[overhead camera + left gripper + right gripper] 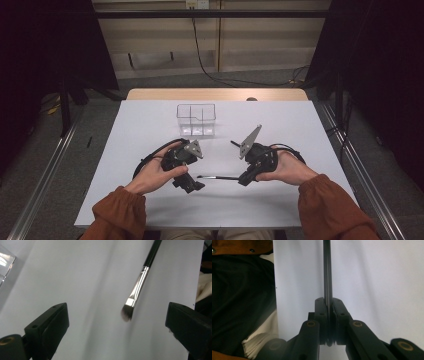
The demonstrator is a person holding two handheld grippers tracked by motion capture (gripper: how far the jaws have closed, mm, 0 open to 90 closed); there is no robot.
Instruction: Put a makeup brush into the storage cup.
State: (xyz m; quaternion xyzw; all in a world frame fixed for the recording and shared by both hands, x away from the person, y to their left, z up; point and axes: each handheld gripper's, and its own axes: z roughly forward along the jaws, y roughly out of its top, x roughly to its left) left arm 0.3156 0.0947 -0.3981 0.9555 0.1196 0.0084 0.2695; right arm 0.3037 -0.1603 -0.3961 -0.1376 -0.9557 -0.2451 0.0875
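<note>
The right gripper is clamped on the black handle of a slim makeup brush. In the right gripper view its two jaws press flat against each other with the handle pinched between them, and the handle runs straight up and away from them over the white table.

The left gripper stands with its jaws wide apart. In the left gripper view the two black pads sit at the lower corners, and the brush lies between and beyond them, touched by neither. Its dark bristle tip points down toward the jaws, the shiny metal collar sits above the tip, and the black handle slants up to the top edge.

In the high view the brush is held level just above the table between the two grippers, its handle end in the right one and its tip just short of the left one. The person's hands hold both grippers near the front edge of the white table. A clear plastic box with compartments stands farther back, near the middle of the table, well apart from both grippers.
</note>
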